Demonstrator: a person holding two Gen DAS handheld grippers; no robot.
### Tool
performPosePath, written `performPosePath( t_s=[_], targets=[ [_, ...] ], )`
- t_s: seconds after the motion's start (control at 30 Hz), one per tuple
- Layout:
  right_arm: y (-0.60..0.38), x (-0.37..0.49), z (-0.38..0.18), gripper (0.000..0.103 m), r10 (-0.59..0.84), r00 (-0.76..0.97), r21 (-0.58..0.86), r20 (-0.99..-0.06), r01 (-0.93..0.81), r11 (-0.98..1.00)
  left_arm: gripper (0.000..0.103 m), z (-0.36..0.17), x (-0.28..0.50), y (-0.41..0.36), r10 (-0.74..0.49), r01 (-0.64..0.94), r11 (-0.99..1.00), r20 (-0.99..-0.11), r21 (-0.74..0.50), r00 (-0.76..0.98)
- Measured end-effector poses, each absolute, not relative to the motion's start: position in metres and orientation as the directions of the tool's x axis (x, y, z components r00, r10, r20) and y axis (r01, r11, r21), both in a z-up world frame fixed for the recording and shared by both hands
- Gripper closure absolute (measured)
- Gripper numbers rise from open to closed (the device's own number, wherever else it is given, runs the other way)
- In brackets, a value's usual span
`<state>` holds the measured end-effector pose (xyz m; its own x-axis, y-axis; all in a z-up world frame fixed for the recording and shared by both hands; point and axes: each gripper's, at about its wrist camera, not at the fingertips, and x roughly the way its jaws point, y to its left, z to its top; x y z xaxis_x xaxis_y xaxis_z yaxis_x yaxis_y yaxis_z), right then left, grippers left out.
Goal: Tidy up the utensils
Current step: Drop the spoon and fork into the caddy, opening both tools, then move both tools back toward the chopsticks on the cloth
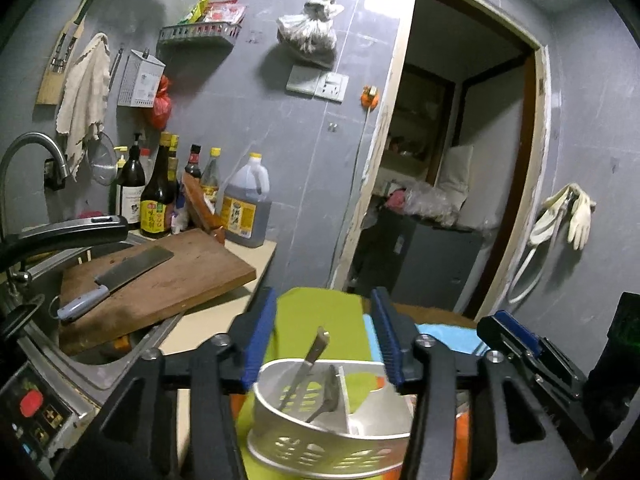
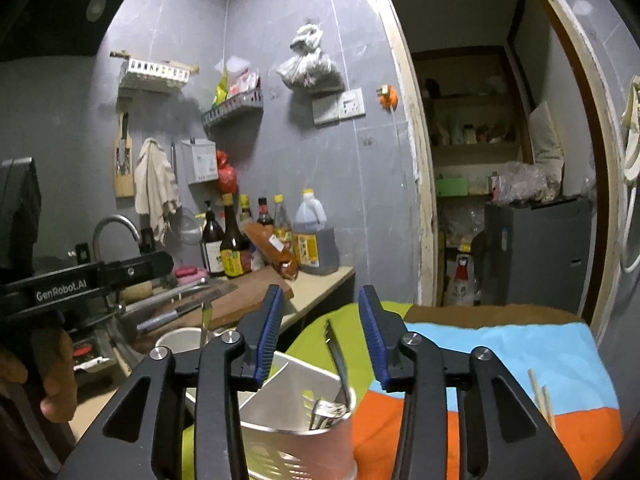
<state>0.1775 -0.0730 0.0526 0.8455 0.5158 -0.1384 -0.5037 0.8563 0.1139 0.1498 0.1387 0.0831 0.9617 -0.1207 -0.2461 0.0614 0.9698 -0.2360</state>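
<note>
A pale perforated utensil holder with a divider stands on a green, blue and orange cloth. In one compartment lean a flat metal handle and a spoon. My left gripper hovers over the holder, open, with the handle's tip between its blue pads but touching neither. My right gripper is open too, and the handle rises in its gap without contact. Two chopsticks lie on the cloth at the right.
A wooden cutting board with a cleaver rests over the sink at the left. Sauce bottles and an oil jug line the wall. A metal pot sits by the sink. An open doorway is beyond.
</note>
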Motion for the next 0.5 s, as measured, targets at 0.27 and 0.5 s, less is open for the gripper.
performPosePath(
  t_s=[0.27, 0.5],
  targets=[
    [-0.118, 0.153, 0.080, 0.020, 0.456, 0.888, 0.106, -0.067, -0.448, 0.888, 0.008, 0.097, 0.129, 0.113, -0.150, 0.111, 0.957, -0.127, -0.269, 0.980],
    [-0.169, 0.125, 0.096, 0.000, 0.379, 0.925, 0.093, -0.013, -0.376, 0.922, 0.004, 0.109, 0.113, 0.068, -0.191, 0.173, 0.962, -0.069, -0.211, 0.979]
  ],
)
